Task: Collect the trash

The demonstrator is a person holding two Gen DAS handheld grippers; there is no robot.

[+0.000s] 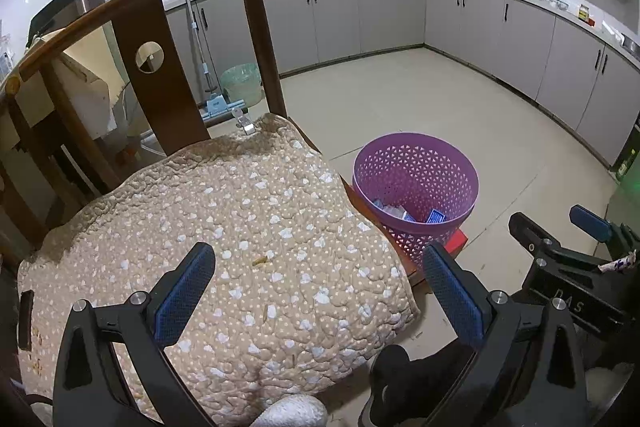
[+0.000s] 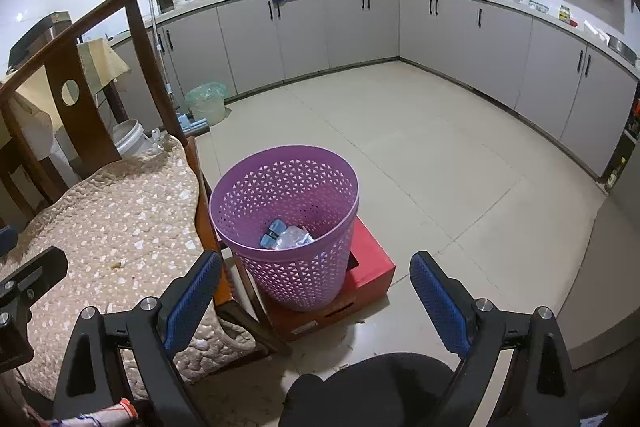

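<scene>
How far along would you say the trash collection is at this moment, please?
Done: blue-and-clear wrappers already lie inside the purple perforated plastic basket. In hand: nothing; the left gripper and right gripper both have open, empty jaws. Left: a small tan scrap on the beige quilted chair cushion.

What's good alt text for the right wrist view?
Open right gripper hovers over a purple perforated basket holding plastic trash, standing on a red box beside a cushioned wooden chair; grey kitchen cabinets line the background.
</scene>
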